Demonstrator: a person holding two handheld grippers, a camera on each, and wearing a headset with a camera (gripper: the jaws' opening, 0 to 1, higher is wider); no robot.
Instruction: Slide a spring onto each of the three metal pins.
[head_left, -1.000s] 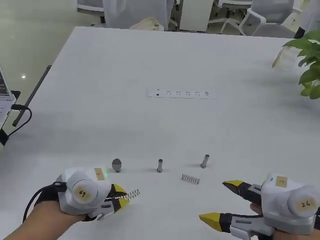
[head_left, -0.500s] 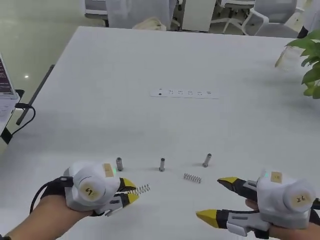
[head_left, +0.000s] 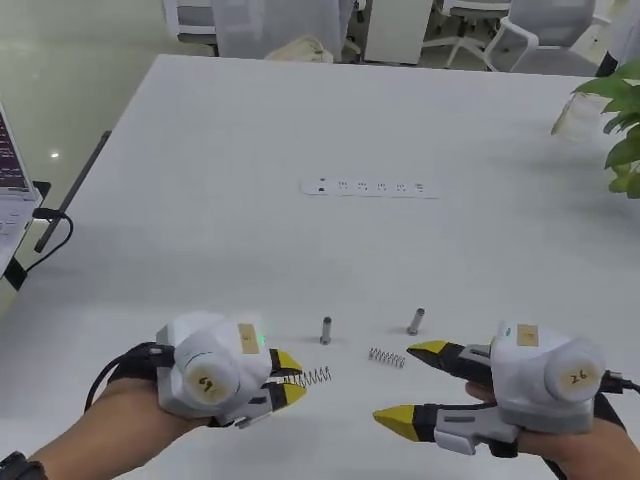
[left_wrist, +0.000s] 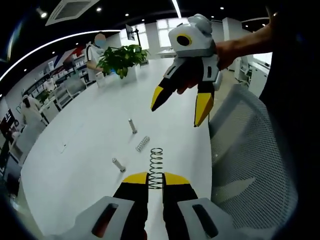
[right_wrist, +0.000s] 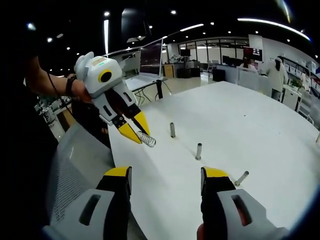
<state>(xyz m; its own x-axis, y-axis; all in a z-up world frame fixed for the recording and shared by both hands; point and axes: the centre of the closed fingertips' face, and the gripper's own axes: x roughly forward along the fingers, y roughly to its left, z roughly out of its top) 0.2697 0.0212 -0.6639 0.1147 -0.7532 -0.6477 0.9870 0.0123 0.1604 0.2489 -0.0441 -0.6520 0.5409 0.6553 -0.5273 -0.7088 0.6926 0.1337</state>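
- Currently the left gripper is sitting at the lower left of the head view, its jaws pinching nearly shut on one end of the held spring.
- The rest of that coil is sticking out free past the yellow tips, probably so that its open end can be led over a pin.
- The right gripper is hovering at the lower right with its jaws spread wide and carrying nothing. It seems to be waiting either to steady the work or to collect the next coil.
- The loose spring is lying flat on the white table, just beside the right gripper's upper tip and between it and the pins.
- The middle pin is standing upright at the centre of the head view. The right-hand pin is standing near it and looks slightly tilted, though the lens may be causing that.
- In the right gripper view the far pin is completing the row, standing nearest the held spring.
- All three pins are appearing bare, though they are small and I cannot be certain.
- Judgement: the task is only starting, with no spring seated yet.
- Next move: it is calling for lining the coil's axis up with a pin top before lowering.
- Risk: with only one end gripped, the coil may flex sideways or pop out of the jaws.
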